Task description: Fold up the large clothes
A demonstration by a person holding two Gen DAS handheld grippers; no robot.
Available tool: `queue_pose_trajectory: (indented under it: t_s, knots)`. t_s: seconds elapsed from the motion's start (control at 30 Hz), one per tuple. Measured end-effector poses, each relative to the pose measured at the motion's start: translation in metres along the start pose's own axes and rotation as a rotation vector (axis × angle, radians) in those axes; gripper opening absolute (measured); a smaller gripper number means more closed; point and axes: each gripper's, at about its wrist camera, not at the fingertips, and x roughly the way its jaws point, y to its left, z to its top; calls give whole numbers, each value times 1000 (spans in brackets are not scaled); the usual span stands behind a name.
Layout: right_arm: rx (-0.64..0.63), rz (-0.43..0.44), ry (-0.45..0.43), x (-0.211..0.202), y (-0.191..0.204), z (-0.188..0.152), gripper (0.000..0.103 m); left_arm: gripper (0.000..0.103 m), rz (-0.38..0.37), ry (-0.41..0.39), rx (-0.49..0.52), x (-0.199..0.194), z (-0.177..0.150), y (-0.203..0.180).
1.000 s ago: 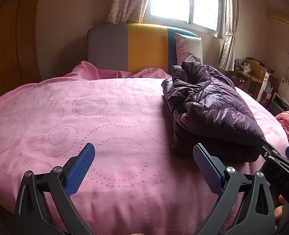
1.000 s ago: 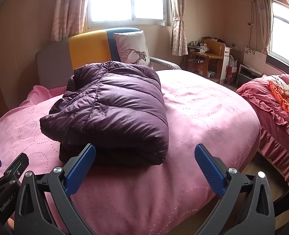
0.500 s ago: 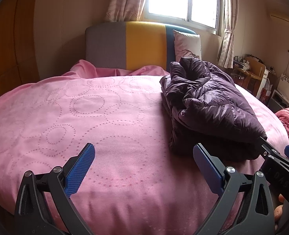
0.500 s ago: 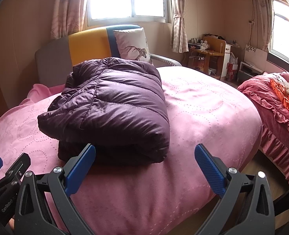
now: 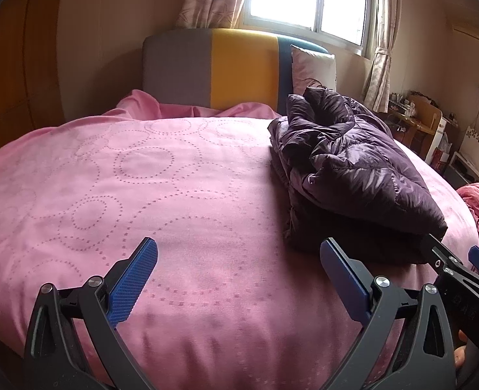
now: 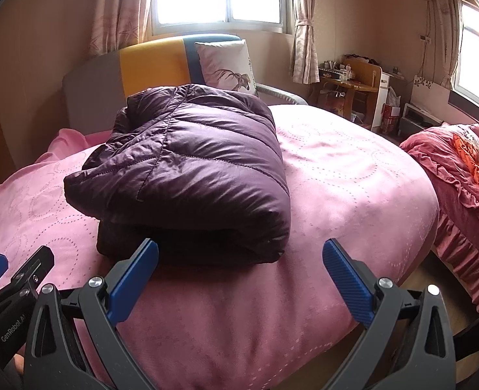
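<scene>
Left wrist view has the left gripper (image 5: 238, 271) hanging over the near edge of the pink bedspread (image 5: 142, 195), jaws spread wide with nothing between them, blue pads clear of the fabric. Off to the right in that view sits the purple puffer jacket (image 5: 353, 169), folded into a chunky bundle lying on the bedspread, nearer the right side of the bed than the middle. You can also spot part of the right gripper (image 5: 460, 269) poking in at the right edge, just beside the jacket's near corner.

From the right wrist view the right gripper (image 6: 239, 271) is also wide open and holding nothing, and the jacket (image 6: 190, 169) sits just beyond it, closer to the left finger, though I can't tell if that pad actually touches the jacket. The left gripper (image 6: 15, 279) peeks in at the near left. Far end of the bed there's a grey, yellow and blue headboard (image 6: 148, 61) with a deer-print pillow (image 6: 226, 65) leaning on it.
</scene>
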Motion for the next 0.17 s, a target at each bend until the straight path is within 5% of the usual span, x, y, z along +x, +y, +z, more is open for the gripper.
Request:
queue_pose_trajectory:
  t_s: [0.17]
  knots:
    - [4,-4,5,2,0,0,101,99,19,4,16,3,-3,1]
